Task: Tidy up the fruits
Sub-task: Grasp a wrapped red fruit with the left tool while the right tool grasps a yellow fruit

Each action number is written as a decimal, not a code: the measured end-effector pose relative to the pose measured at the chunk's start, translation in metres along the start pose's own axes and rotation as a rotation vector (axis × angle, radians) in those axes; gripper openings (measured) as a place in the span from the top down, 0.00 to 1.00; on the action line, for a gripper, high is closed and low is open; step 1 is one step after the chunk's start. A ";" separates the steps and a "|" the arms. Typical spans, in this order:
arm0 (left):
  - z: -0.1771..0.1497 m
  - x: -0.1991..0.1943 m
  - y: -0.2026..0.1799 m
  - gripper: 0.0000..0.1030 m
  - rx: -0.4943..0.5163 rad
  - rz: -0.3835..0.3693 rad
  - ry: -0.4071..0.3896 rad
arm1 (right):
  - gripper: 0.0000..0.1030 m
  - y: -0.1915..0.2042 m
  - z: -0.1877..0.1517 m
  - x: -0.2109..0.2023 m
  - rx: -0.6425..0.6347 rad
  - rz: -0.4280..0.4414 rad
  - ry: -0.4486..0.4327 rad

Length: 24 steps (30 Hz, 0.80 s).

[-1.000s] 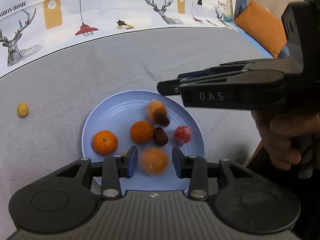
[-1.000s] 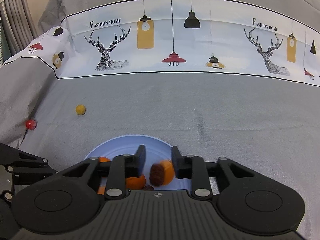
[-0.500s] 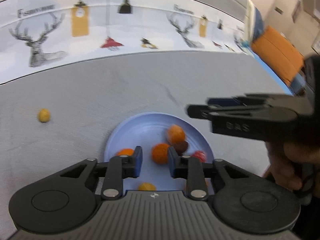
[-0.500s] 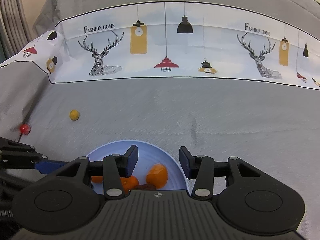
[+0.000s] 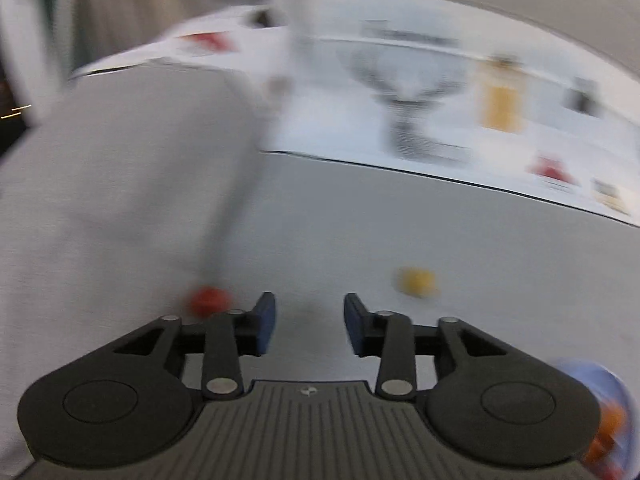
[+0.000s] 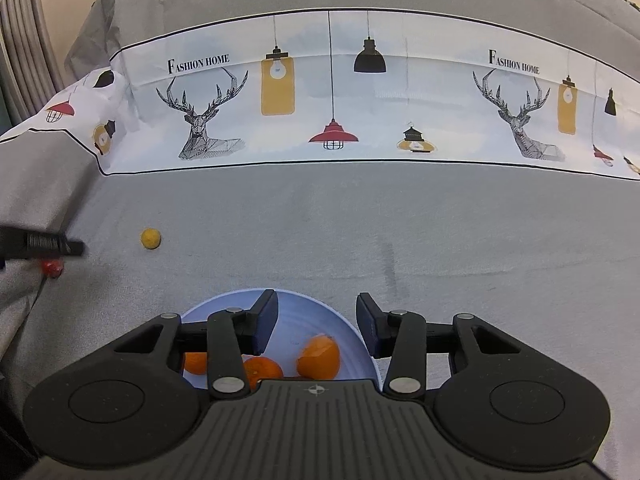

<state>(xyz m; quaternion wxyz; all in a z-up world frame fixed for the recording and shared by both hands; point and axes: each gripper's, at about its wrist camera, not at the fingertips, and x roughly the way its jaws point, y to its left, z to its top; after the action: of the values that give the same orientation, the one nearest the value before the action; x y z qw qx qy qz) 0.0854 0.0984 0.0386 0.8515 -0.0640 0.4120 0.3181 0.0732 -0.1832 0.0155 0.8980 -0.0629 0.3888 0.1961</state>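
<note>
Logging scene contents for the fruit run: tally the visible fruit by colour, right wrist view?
Orange fruits on the blue plate: 3, at
Yellow fruit on the grey cloth: 1
Red fruit at the left fold: 1
Total: 5; the claw body hides part of the plate.

Bare grey cloth (image 6: 360,224) all round the blue plate (image 6: 316,312), so you've room there. Far left of plate: yellow fruit (image 6: 150,238), red fruit (image 6: 53,268) by cloth fold, w/ left gripper (image 5: 309,322) open nearby.
</note>
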 end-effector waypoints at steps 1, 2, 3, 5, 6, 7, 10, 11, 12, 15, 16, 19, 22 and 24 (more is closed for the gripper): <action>0.005 0.009 0.008 0.57 -0.043 0.057 0.022 | 0.56 0.001 0.000 0.001 -0.002 0.001 0.002; 0.008 0.018 0.016 0.57 -0.090 0.090 0.053 | 0.56 0.003 0.001 0.001 -0.003 0.001 0.002; 0.010 0.025 0.023 0.57 -0.126 0.115 0.081 | 0.56 0.004 0.001 0.002 -0.004 0.001 0.002; 0.012 0.040 0.033 0.57 -0.187 0.138 0.137 | 0.56 0.007 0.002 0.005 -0.007 0.004 0.007; 0.014 0.045 0.035 0.57 -0.205 0.133 0.161 | 0.56 0.009 0.002 0.006 -0.009 0.005 0.009; 0.015 0.050 0.035 0.57 -0.213 0.133 0.180 | 0.56 0.011 0.002 0.007 -0.013 0.007 0.012; 0.020 0.060 0.036 0.57 -0.241 0.145 0.202 | 0.56 0.018 0.003 0.012 -0.025 0.014 0.020; 0.022 0.062 0.038 0.57 -0.245 0.159 0.198 | 0.56 0.021 0.004 0.013 -0.030 0.017 0.023; 0.024 0.064 0.038 0.57 -0.247 0.168 0.196 | 0.56 0.024 0.004 0.015 -0.034 0.021 0.025; 0.024 0.071 0.035 0.56 -0.242 0.186 0.213 | 0.56 0.033 0.007 0.020 -0.047 0.034 0.031; 0.024 0.074 0.039 0.56 -0.249 0.191 0.215 | 0.56 0.037 0.007 0.022 -0.051 0.040 0.033; 0.026 0.075 0.043 0.66 -0.259 0.224 0.216 | 0.56 0.046 0.010 0.028 -0.062 0.057 0.037; 0.027 0.072 0.046 0.68 -0.268 0.233 0.215 | 0.56 0.057 0.012 0.037 -0.079 0.073 0.042; 0.029 0.063 0.049 0.68 -0.297 0.231 0.193 | 0.56 0.067 0.014 0.044 -0.091 0.092 0.042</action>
<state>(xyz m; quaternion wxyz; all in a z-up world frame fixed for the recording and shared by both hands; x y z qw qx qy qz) 0.1043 0.1784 0.0177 0.7470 -0.1714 0.4449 0.4634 0.0831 -0.1050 -0.0040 0.8758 -0.0897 0.4010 0.2534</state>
